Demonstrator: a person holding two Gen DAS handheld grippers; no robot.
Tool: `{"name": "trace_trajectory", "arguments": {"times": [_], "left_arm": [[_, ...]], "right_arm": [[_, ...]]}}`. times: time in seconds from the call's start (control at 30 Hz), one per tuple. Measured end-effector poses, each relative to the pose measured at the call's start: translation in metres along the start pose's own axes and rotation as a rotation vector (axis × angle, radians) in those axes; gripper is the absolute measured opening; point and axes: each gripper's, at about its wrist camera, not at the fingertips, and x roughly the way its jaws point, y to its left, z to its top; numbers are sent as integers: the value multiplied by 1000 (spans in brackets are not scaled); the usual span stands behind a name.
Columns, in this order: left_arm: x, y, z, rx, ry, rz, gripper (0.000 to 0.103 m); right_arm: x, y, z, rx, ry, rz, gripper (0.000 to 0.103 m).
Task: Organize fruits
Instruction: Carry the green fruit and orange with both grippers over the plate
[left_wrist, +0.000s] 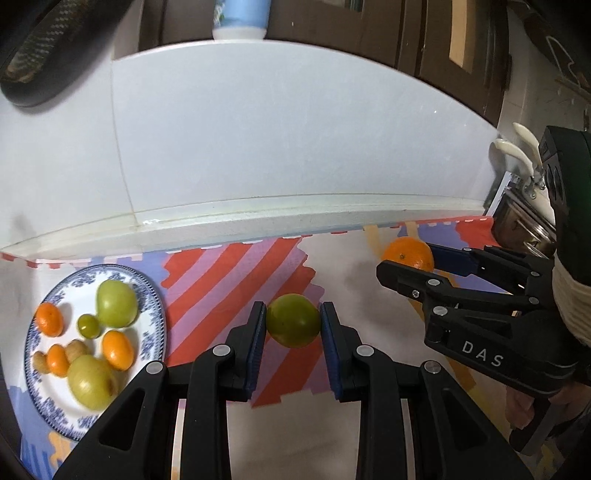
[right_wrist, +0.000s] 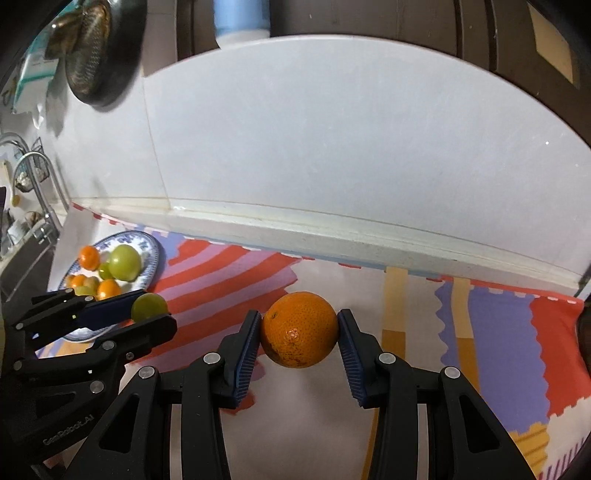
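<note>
Above the patterned mat (left_wrist: 236, 280) that covers the surface, both grippers carry fruit: the left gripper (left_wrist: 293, 320) has its jaws closed tight on a green fruit (left_wrist: 293, 320), pads pressing its two sides, and the right gripper (right_wrist: 300, 334) has its jaws clamped on an orange (right_wrist: 300, 334), which fills the gap between the ribbed blue pads. Both fruits appear to hang clear of the mat. At the left edge of the surface sits a blue-and-white plate (left_wrist: 157, 314) already loaded with small oranges, two larger green fruits, a small green one and a few brownish pieces, so free room on it is scarce. The likely trouble lies there: if either fruit is set down on the crowded plate, it may land on a neighbour and roll off the rim, or knock a small orange loose. Both held fruits are round and smooth, gripped only at two narrow contact lines, so a quick swing or tilt could let one slip out. The two grippers also sit near each other, and heading for the same plate together risks a collision of their linkages.
</note>
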Motion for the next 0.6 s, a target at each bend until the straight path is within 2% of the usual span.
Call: {"name": "trace_trajectory", "arguments": {"times": [0.27,0.6], "left_arm": [[-42,11,-18,-31,-27,25,29],[-90,52,-35,-65,-61,116,29]], "right_arm": [[-36,32,-6,-9,-28,35,43],[-54,84,-8,-52,-45,108,43]]}}
